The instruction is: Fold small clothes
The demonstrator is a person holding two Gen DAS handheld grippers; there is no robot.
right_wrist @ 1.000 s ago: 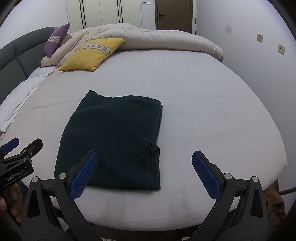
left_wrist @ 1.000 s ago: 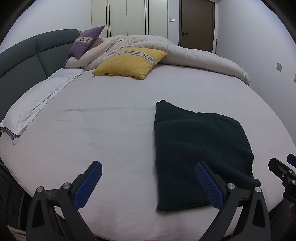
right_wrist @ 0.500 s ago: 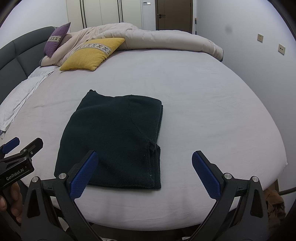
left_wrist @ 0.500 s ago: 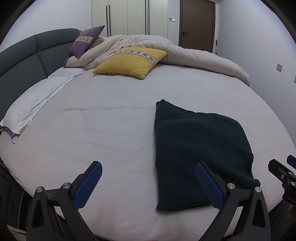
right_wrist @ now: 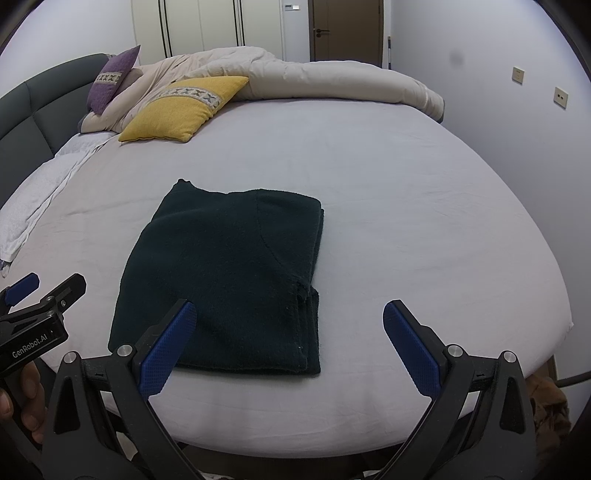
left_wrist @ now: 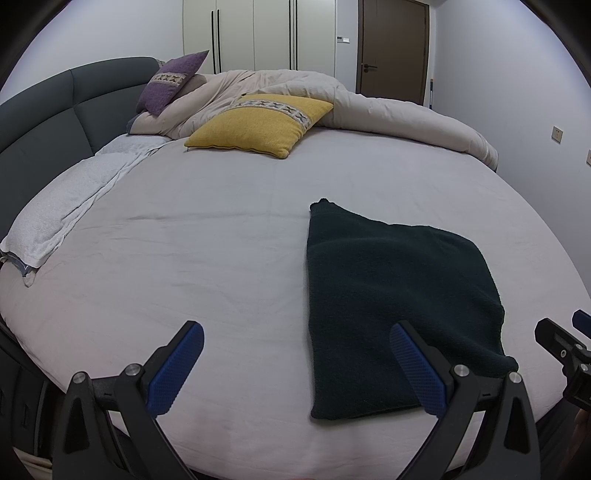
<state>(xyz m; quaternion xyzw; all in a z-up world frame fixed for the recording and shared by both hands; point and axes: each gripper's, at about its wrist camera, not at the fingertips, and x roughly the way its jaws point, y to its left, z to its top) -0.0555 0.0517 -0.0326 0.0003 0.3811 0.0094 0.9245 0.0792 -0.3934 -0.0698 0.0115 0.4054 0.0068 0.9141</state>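
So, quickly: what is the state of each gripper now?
Left gripper: open, holding nothing.
Right gripper: open, holding nothing, above the folded dark garment.

"GenRobot.AI" stands in white on the left tongs (right_wrist: 40,291) body.

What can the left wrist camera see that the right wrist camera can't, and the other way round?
Only the left wrist view shows the left gripper close up, wide open. Only the right wrist view shows the layered edges of the dark folded garment on its right side, the person's hand, and the right gripper open. Both show the bed, yellow pillow, purple pillow and door.
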